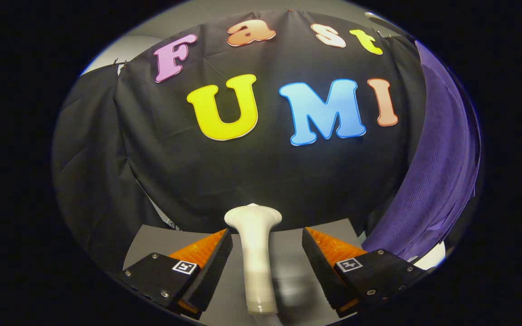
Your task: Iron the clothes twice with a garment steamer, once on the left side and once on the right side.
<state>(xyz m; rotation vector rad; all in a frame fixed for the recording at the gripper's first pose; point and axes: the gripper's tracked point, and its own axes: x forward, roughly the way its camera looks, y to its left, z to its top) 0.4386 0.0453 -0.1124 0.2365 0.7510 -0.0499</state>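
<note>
A white garment steamer [255, 253] stands upright on the grey table [152, 246], its flared head toward the booth wall and its handle running down between my fingers. My gripper [266, 242] is open: one finger sits on each side of the handle, with a gap on both sides and neither pad touching it. A purple garment [437, 181] hangs to the right, beyond the right finger, draping down to the table's level.
Black cloth of the booth wall [265, 172] closes off the space just behind the steamer and on the left. A white rounded object [431, 259] peeks out under the garment's lower edge, right of the right finger.
</note>
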